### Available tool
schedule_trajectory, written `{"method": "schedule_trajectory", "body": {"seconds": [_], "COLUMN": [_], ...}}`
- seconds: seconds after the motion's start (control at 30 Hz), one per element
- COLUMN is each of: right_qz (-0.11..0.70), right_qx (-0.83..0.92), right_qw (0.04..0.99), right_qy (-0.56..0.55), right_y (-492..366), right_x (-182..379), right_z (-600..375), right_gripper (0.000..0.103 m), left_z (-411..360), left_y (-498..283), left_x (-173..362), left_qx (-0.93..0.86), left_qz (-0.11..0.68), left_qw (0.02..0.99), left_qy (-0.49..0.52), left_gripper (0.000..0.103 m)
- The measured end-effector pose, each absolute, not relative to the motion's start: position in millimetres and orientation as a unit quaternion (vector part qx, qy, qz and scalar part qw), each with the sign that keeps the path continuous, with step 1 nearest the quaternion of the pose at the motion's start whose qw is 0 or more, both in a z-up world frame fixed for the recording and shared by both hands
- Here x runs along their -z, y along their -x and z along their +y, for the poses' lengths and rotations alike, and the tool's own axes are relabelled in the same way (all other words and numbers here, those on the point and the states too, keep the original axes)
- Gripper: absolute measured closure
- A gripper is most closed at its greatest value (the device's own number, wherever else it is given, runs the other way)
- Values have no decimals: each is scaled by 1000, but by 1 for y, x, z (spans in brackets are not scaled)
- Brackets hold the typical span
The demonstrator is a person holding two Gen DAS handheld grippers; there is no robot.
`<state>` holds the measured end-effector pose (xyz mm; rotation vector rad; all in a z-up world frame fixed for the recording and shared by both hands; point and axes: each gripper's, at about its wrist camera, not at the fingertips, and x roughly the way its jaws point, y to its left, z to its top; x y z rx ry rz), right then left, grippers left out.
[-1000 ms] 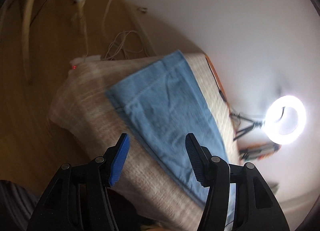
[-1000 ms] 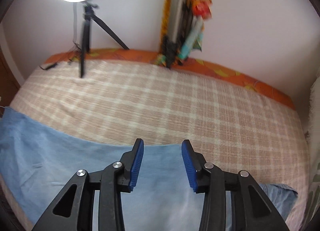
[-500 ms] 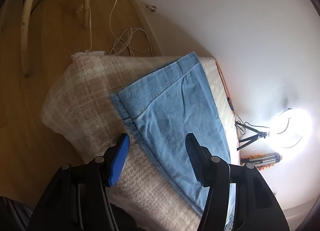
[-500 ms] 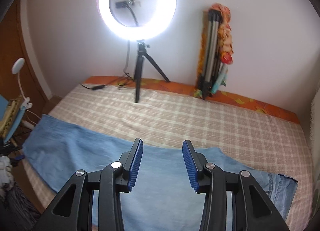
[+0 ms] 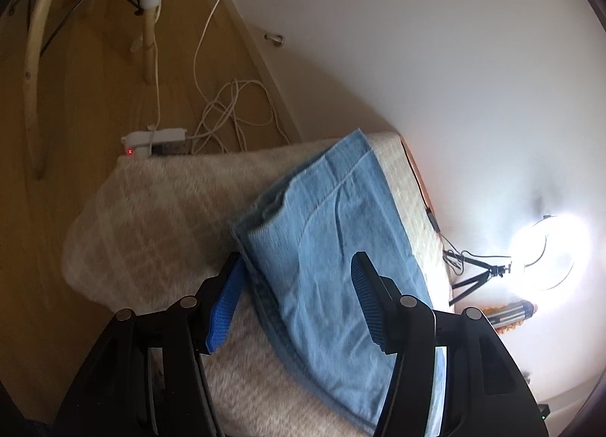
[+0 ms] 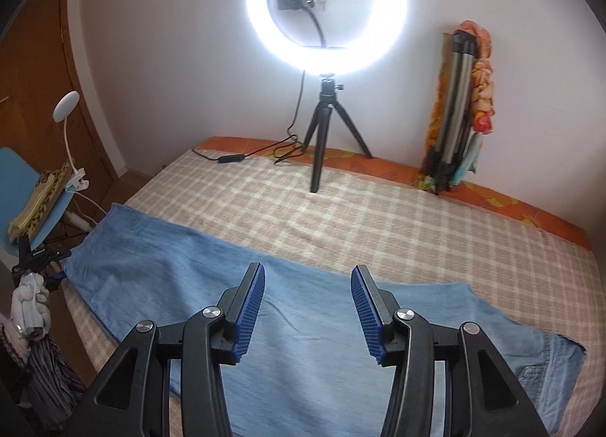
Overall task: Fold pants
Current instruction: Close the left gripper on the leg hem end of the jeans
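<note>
Denim pants [image 6: 303,323] lie in a long flat strip on the plaid bed [image 6: 378,217]. My right tool [image 6: 307,310] is opening, ribbed blue pads empty; my left tool [image 5: 295,304] hangs half-wide, empty, over the hem.

The right tongs [image 6: 307,306] have lifted off the pants [image 6: 212,278], their jaws opening.

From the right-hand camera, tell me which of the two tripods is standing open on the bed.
The black tripod under the ring light: its legs are spread on the checked blanket. The silver tripod is folded shut, leaning against the wall.
</note>
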<state>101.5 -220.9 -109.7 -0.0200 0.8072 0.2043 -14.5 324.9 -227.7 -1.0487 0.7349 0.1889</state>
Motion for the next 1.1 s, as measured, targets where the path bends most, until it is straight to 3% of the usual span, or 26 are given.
{"method": "schedule_trajectory", "body": {"seconds": [0.07,0.17,0.2,0.47,0.7,1.1], "right_qz": [395,403,406,427,458,555], "right_qx": [-105,-120,-126,-186,-245,-348], "right_qw": [912,907,905,884,854,753], "right_qy": [10,16,22,50,-3,-56], "right_y": [-104,-110,-112,-128,-163,-256], "right_x": [113,119,120,131,140,194], "right_z": [-211,-189,-180,-107,-35,161], "right_gripper": [53,53,53,44,38,37], "left_z": [322,313,311,299,273,256], "left_y": [8,0,-2,-3,-6,-8], "left_x": [224,219,218,209,200,192], "left_qx": [-90,-87,-84,-55,-22,32], "left_qz": [344,350,347,330,326,310], "left_qw": [811,834,841,872,898,915], "left_qy": [465,416,406,358,295,256], "left_gripper": [50,77,78,85,87,87]}}
